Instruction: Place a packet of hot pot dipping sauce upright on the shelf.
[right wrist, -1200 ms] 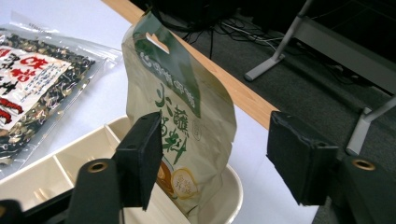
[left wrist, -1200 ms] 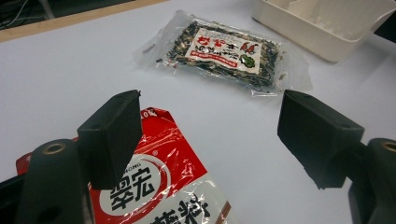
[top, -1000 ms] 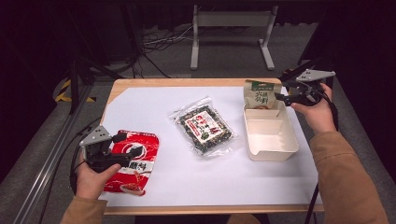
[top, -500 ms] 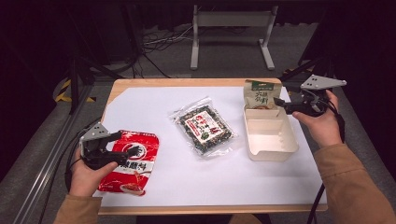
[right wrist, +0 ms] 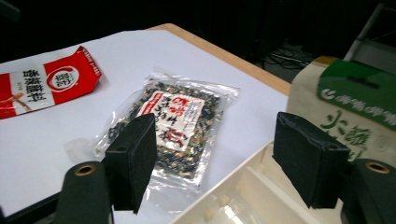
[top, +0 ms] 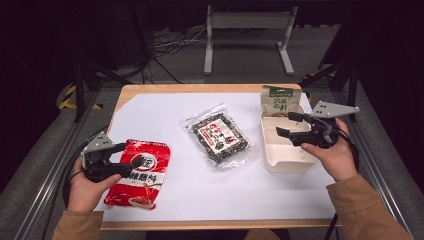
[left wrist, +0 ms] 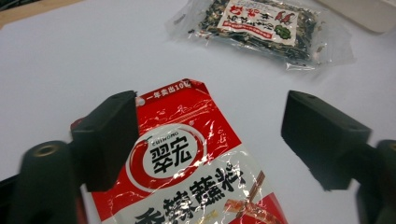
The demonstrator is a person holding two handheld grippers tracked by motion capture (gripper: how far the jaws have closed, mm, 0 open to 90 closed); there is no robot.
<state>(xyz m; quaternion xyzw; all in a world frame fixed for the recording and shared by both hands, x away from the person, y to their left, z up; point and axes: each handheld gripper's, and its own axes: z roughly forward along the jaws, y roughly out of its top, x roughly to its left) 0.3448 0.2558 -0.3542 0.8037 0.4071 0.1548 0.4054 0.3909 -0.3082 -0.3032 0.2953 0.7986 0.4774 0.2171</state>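
Note:
A red snack packet (top: 140,172) lies flat at the front left of the white sheet. My left gripper (top: 126,156) hovers over its top end, jaws open and just closing a little. They straddle the red packet (left wrist: 187,158) without pressing on it. A clear packet of dark mix (top: 218,136) lies mid-table. My right gripper (top: 286,124) points left above the cream tray (top: 287,155), open, its jaws slightly narrowed, nothing between them. Behind the tray leans a green-topped pouch (top: 279,101).
The right gripper view takes in the clear packet (right wrist: 173,116), the red packet (right wrist: 42,84), the pouch (right wrist: 355,107) and the tray rim (right wrist: 243,186). A metal stand (top: 247,22) is on the floor behind the table.
My right hand has come nearer and slightly left, from beside the green-topped pouch to above the tray. The left hand has stayed over the red packet, its jaws a little narrower.

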